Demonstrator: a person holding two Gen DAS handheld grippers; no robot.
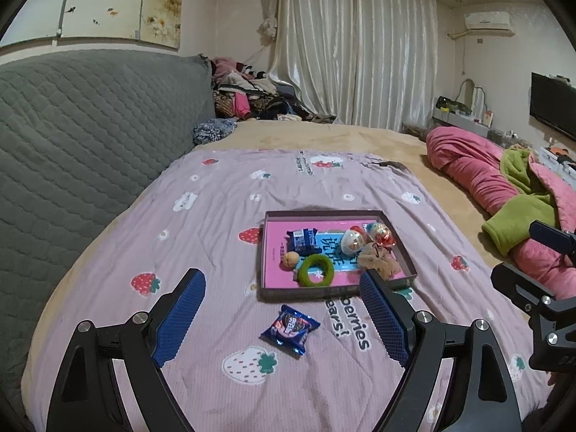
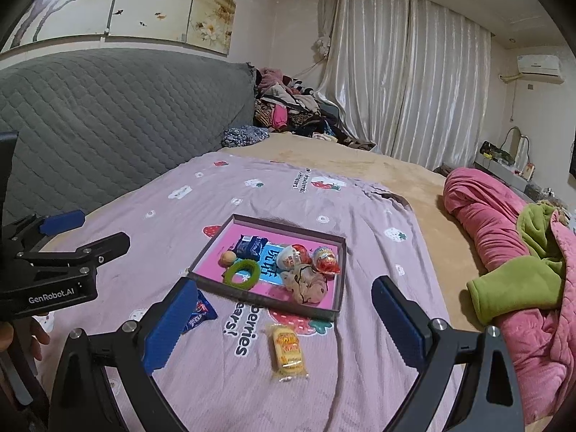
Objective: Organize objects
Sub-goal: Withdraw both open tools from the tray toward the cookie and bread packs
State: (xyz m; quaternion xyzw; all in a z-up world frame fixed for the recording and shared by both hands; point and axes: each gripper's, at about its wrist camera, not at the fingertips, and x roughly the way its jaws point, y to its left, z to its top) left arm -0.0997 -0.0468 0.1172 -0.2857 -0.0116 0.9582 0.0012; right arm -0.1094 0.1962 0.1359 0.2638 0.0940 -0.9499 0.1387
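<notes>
- Both tools stand wide and empty: left tool [image 1: 282, 309], right tool [image 2: 282, 318].
- Blue snack packet [image 1: 290, 328] and yellow snack packet [image 2: 288, 351] lie on the bed, just outside the tray [image 1: 267, 248].
- Likely best: lower each tool straight over its packet, pinch the middle, lift clear of the tray's rim.

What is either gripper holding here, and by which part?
Nothing. The left gripper and right gripper both stand open and empty above the bed; the blue snack packet and yellow snack packet lie untouched.

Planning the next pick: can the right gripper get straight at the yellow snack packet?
Probably yes: the right gripper is open and empty, and the yellow snack packet lies alone on the bedspread between its fingers' line, just outside the tray.
</notes>
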